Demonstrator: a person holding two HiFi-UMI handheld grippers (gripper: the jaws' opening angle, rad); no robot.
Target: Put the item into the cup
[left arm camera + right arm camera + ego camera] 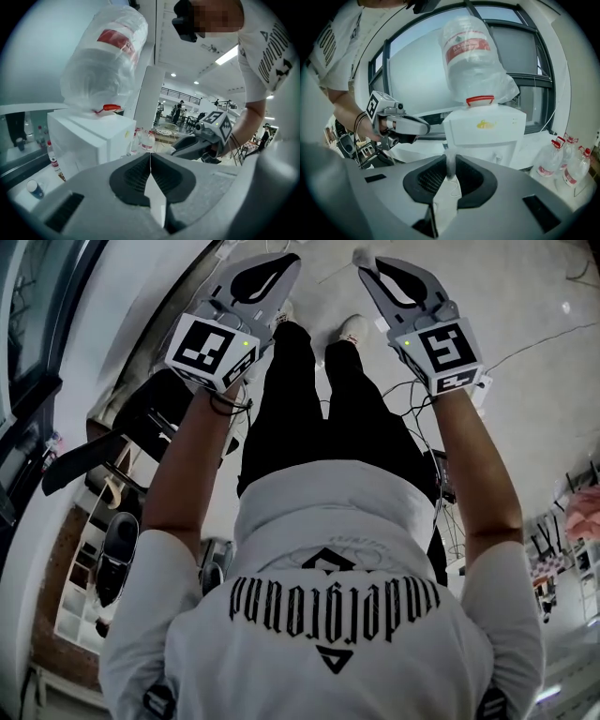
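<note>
My right gripper point(367, 265) point(450, 165) is shut on a thin white sachet point(448, 174) with a thread; its top edge pokes up between the pads. My left gripper point(283, 261) point(150, 157) is shut too, its pads meeting in a thin line with nothing showing between them. In the head view, both are held out in front of the person, above the floor. Each gripper view shows the other gripper beside it. A small cup point(33, 188) with a blue band stands on a counter at the lower left of the left gripper view.
A white water dispenser point(485, 129) point(89, 136) with an upturned plastic jug point(473, 56) stands ahead by the window. Several water bottles point(565, 164) stand beside it. Cables point(427, 390) lie on the floor near the person's feet, and a shelf point(103, 549) is at the left.
</note>
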